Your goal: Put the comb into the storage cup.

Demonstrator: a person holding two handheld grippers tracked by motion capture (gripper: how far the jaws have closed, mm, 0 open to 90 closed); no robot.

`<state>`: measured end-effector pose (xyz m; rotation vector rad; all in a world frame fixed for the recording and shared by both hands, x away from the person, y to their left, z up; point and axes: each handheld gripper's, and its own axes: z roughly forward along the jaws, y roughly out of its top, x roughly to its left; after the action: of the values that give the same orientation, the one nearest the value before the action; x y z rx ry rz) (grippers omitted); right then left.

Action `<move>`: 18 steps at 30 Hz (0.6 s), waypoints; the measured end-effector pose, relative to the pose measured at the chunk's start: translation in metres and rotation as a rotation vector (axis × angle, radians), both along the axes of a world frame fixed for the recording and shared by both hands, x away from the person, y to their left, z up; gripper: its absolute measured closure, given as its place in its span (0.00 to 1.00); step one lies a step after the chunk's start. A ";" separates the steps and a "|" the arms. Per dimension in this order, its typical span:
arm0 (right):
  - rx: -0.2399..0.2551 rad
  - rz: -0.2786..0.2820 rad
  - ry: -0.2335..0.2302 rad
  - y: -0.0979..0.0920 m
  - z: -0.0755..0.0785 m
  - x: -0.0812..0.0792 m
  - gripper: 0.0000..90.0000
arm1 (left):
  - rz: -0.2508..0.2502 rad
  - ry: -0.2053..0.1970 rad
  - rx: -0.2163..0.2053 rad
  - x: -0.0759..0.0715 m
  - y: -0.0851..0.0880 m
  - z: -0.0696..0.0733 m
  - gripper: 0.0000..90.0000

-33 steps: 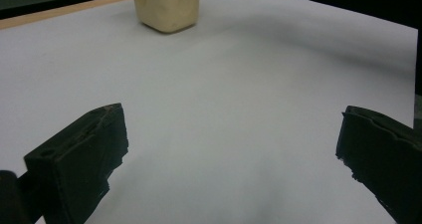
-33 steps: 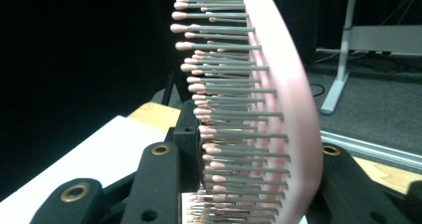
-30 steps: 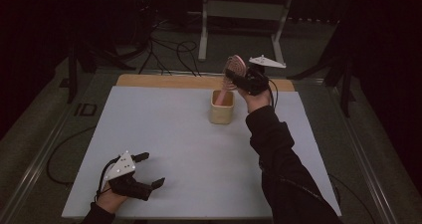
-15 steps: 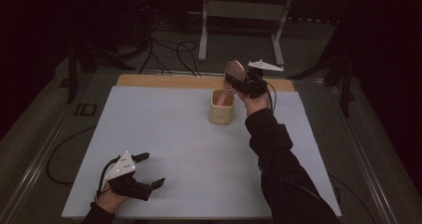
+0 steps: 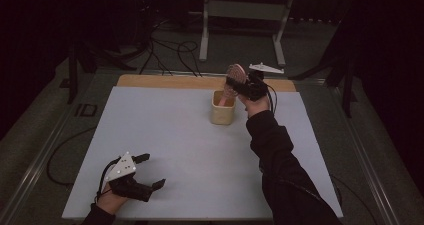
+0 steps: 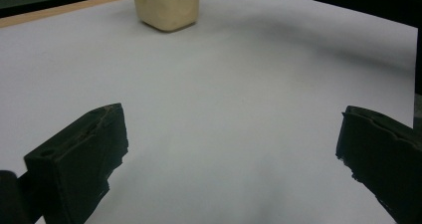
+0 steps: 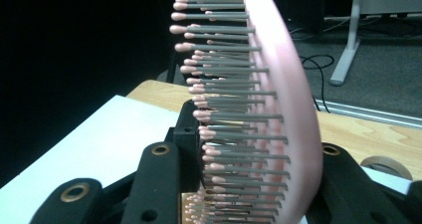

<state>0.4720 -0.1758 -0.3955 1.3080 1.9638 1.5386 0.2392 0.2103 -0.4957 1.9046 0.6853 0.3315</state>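
the right hand-held gripper (image 5: 245, 87) is clamped on a pink hairbrush (image 5: 234, 77), its jaws pressed against the brush from both sides. in the right gripper view the hairbrush (image 7: 268, 109) stands nearly upright between the two black jaws, its smooth pink back turned to the right and its grey bristles with pink tips pointing left. in the high view the brush is held in the air at the far side of the tabletop (image 5: 190, 150), just above and slightly behind a cream container (image 5: 222, 107); the lower end of the brush sits at the container's open top, though whether it touches the rim cannot be told. the person's right forearm, in a dark sleeve (image 5: 280, 170), reaches up from the bottom of the view to that gripper, and a grey three-cornered plate (image 5: 266, 68) sticks out on top of it.

the left hand-held gripper (image 5: 150, 172) rests low at the near left corner of the tabletop, well apart from the container and the brush. its jaws stand wide apart with nothing between them; in the left gripper view only bare white surface (image 6: 224, 134) lies between the two black jaws, and the cream container (image 6: 166, 7) shows far ahead at the top of that view.

a strip of bare wood (image 5: 165, 81) runs along the far edge of the tabletop, behind the white surface. beyond it, on the dark floor, lie black cables (image 5: 170, 50) and the feet of a pale metal stand (image 5: 240, 15).
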 end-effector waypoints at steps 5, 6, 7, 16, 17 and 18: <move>0.004 -0.004 0.022 -0.003 -0.006 0.001 0.71 | -0.003 0.003 0.000 0.000 -0.001 -0.001 0.00; 0.004 -0.004 0.022 -0.003 -0.006 0.001 0.71 | -0.003 0.003 0.000 0.000 -0.001 -0.001 0.00; 0.004 -0.003 0.024 -0.003 -0.007 0.002 0.71 | -0.003 0.002 0.001 0.000 -0.001 -0.001 0.00; -0.010 -0.001 0.052 -0.006 -0.017 0.005 0.71 | -0.004 0.006 0.001 0.000 0.000 -0.001 0.00; -0.010 0.000 0.053 -0.007 -0.017 0.006 0.71 | -0.004 0.006 0.002 0.001 0.000 -0.001 0.00; -0.012 0.000 0.053 -0.007 -0.017 0.006 0.71 | -0.004 0.006 0.001 0.001 0.000 -0.001 0.00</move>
<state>0.4780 -0.1828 -0.4123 1.3568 2.0021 1.5045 0.2398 0.2098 -0.4968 1.9084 0.6853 0.3238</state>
